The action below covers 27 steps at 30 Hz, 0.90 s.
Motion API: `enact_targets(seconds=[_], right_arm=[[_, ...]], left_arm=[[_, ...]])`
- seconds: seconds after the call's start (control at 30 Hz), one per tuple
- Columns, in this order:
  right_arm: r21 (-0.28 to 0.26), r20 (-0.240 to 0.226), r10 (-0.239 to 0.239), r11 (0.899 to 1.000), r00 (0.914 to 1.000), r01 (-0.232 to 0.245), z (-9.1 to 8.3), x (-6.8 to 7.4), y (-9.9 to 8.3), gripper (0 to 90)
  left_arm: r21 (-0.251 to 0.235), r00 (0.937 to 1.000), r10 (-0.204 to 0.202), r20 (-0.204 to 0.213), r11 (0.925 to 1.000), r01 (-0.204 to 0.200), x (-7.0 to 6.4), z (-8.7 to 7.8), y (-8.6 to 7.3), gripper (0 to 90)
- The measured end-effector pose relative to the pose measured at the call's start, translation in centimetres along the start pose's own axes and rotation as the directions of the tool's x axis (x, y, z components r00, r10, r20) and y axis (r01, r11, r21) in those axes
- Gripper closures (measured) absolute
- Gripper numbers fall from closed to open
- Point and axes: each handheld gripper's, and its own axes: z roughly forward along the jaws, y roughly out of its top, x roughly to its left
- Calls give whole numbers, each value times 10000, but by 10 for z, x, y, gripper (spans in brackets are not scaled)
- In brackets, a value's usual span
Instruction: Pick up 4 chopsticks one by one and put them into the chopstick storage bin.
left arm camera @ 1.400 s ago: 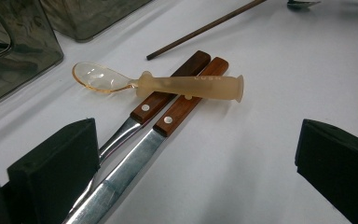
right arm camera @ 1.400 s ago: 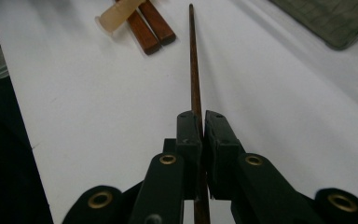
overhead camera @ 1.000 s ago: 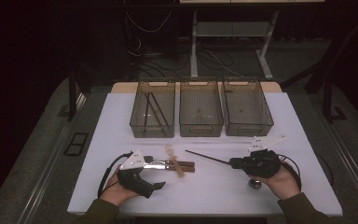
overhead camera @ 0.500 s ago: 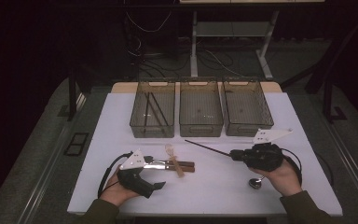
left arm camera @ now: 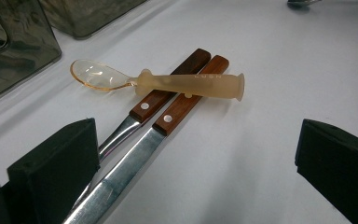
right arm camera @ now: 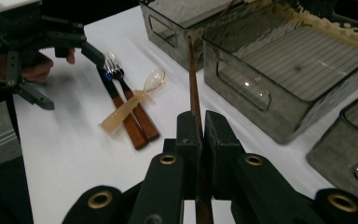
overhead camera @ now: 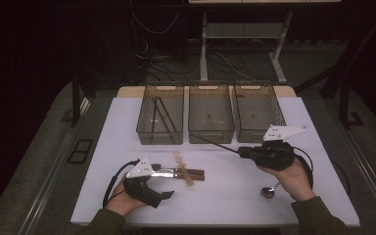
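My right gripper (overhead camera: 241, 152), jaws clamped on the chopstick (overhead camera: 214, 144), had risen from the surface toward the left bin (overhead camera: 159, 134), where two more lay: drop-off was likely next. My left gripper (overhead camera: 169, 194) waited, jaws open.

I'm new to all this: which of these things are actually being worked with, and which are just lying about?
In use:
right gripper, shut on the chopstick
left bin, holding similar sticks

Lying about:
two wooden-handled utensils
translucent spoon across them
metal spoon
middle bin
right bin
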Motion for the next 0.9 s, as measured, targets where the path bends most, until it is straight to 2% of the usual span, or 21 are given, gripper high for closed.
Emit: enact_targets(seconds=[0.47, 0.63, 0.7, 0.77, 0.9], right_arm=[[-623, 55, -20, 9981, 10000, 23, 18, 0, 34, 851], [-656, 175, -74, 9978, 9998, 85, 29, 0, 44, 851], [-840, 172, 39, 9965, 9998, -25, 34, -1, 49, 851], [-850, 421, 34, 9964, 9991, 2, 39, -1, 56, 852], [-911, 571, 68, 9958, 9983, -16, 52, -2, 68, 851]], left_arm=[[-37, 10000, -52, 5, 10000, 52, 0, 0, 0, 0], [-106, 9999, -145, -4, 9998, 145, -1, 0, 0, 0], [-89, 10000, -96, 5, 9999, 96, -1, 0, 0, 0], [-117, 10000, -90, 26, 9999, 91, -1, -1, 0, 0], [-175, 9999, -73, 76, 9998, 75, -1, -2, 0, 0]])
